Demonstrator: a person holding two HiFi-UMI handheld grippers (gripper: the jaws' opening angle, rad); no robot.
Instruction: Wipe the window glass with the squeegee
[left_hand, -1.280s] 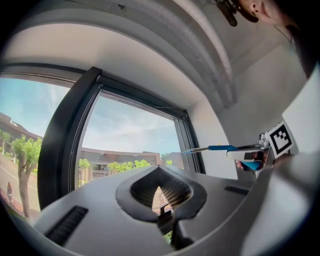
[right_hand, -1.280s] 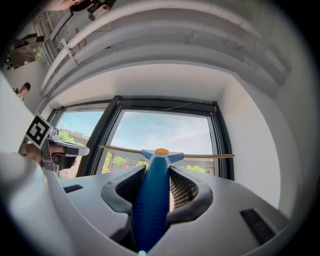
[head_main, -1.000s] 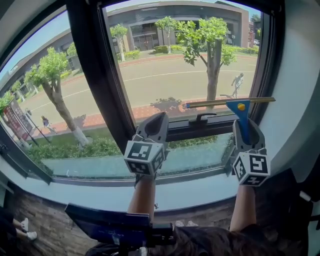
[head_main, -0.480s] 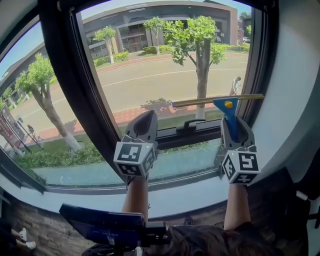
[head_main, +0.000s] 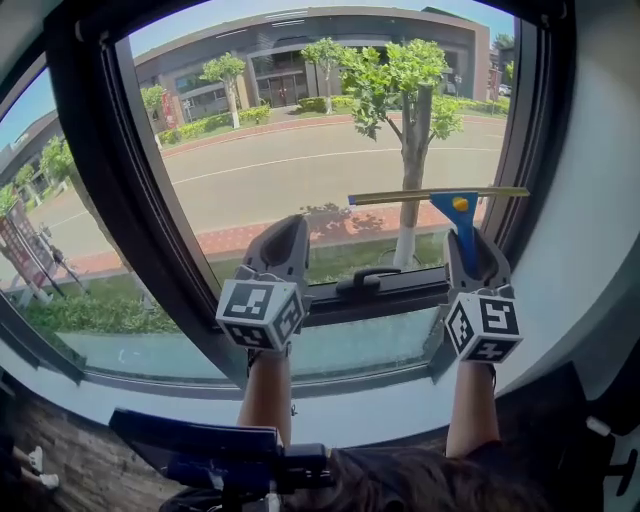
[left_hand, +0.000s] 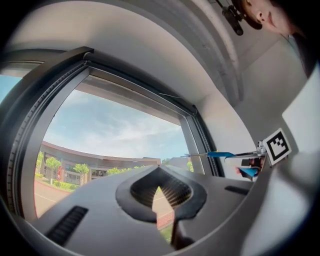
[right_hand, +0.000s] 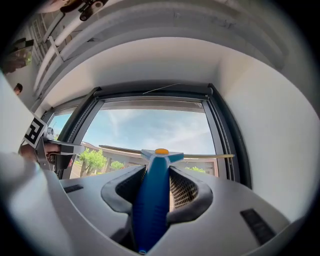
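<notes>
The dark window frame (head_main: 110, 170) runs from 11 o'clock down to 7 in the head view. Its thick post stands just left of the left tongs (head_main: 284, 228). Those tongs point up at the window glass (head_main: 290, 140) and appear pressed together at the tips, with nothing between them. Their own view shows only street through the slit. A black window handle (head_main: 368, 278) lies on the lower frame between the two tongs. At 3 o'clock the right tongs (head_main: 470, 245) pinch the blue grip of the squeegee (head_main: 462, 215). Its blade lies level across the pane's lower right. The left gripper view catches that blade edge-on at 3 o'clock. The sill (head_main: 340, 405) shows in the head view alone.
</notes>
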